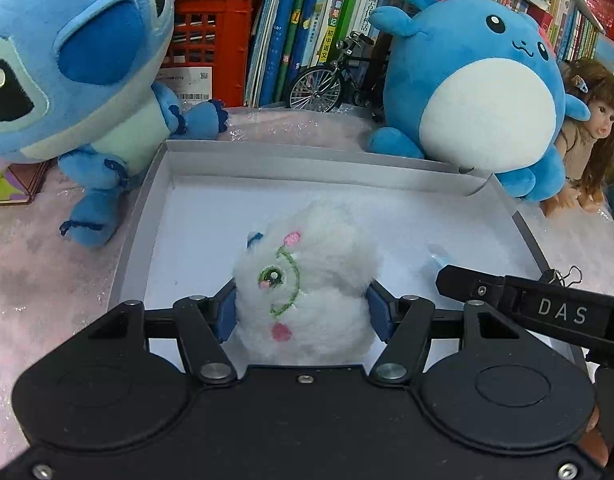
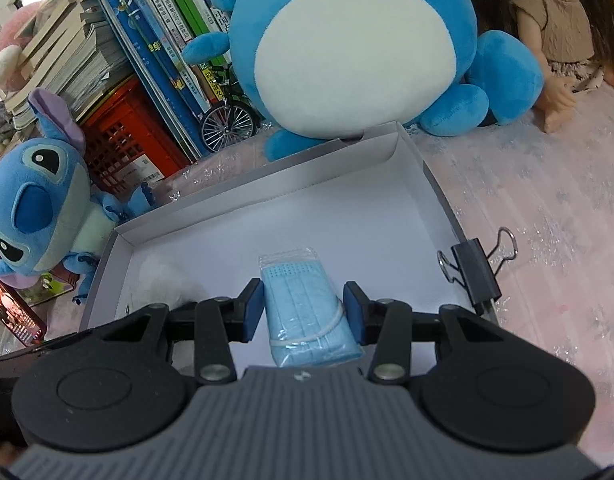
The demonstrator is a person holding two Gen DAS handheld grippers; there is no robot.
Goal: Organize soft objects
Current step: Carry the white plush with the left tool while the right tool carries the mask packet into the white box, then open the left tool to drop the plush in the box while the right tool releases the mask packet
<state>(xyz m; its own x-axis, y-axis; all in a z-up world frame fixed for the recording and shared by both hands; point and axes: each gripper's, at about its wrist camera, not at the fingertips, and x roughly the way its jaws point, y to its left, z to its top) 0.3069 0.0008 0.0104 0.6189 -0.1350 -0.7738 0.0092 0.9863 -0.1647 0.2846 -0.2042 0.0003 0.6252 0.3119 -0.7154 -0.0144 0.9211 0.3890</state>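
Backdrop: pink glittery cloth, books at 12 o'clock.
Left gripper: your pads squeeze the white fluffy round plush, low over the shallow white cardboard tray.
Right gripper: your jaws flank the blue bagged face-mask pack; contact unclear, long axis toward 12 o'clock, inside tray.

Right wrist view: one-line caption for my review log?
Right gripper holds a packet of blue masks over the white box, plush toys behind.
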